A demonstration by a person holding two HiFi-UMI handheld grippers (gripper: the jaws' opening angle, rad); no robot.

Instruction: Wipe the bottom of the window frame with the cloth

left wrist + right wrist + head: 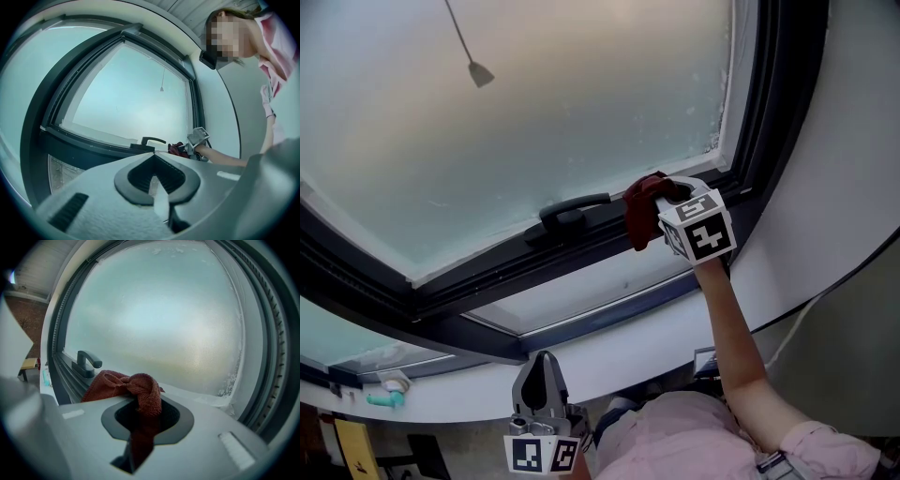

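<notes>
Right gripper view: cloth [123, 384] at window frame [62, 380] bottom, wiping step.
Right tongs [143, 397] clamped on cloth; left tongs [153, 153] together, empty; next, probably slide it along the frame.

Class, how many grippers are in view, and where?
2. The right gripper is at the bottom of the window frame, shut on the red cloth; the left gripper hangs low, shut, empty.

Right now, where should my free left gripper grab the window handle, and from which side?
Probably the raised bar of the handle, near its free end by the cloth: it stands off the frame, so the jaws can close across it from the room side.
</notes>
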